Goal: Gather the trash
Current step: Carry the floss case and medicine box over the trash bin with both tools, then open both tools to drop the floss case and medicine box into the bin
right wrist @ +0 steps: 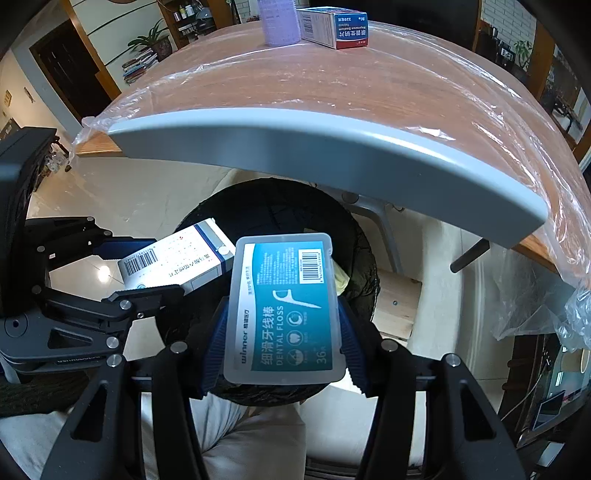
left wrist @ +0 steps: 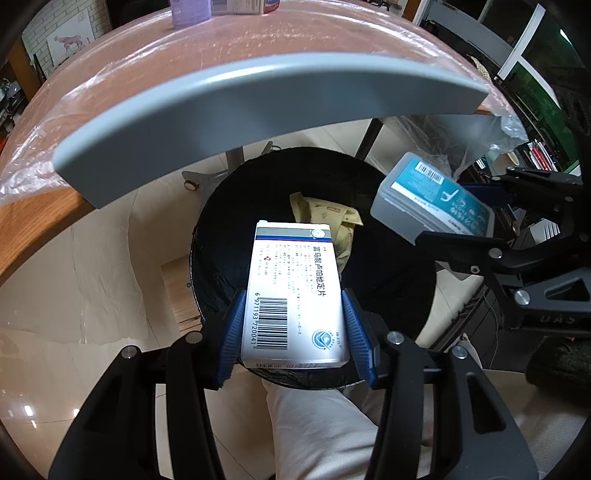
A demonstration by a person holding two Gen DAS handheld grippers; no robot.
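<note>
My left gripper (left wrist: pixel 293 332) is shut on a white medicine box (left wrist: pixel 293 291) with a barcode, held over the black-lined trash bin (left wrist: pixel 236 236) on the floor. My right gripper (right wrist: pixel 282 343) is shut on a teal dental floss case (right wrist: pixel 284 306), also above the bin (right wrist: pixel 258 199). A crumpled yellow wrapper (left wrist: pixel 325 218) lies inside the bin. The right gripper with the floss case (left wrist: pixel 432 199) shows at the right of the left wrist view; the left gripper with the medicine box (right wrist: pixel 173 258) shows at the left of the right wrist view.
A wooden table (left wrist: pixel 229 40) under clear plastic film, with a grey edge (right wrist: pixel 332 147), overhangs the bin. On its far side stand a blue-and-white box (right wrist: pixel 334 27) and a lilac container (right wrist: pixel 279 22). My trouser leg (left wrist: pixel 317 432) is below. A small wooden block (right wrist: pixel 397 306) stands beside the bin.
</note>
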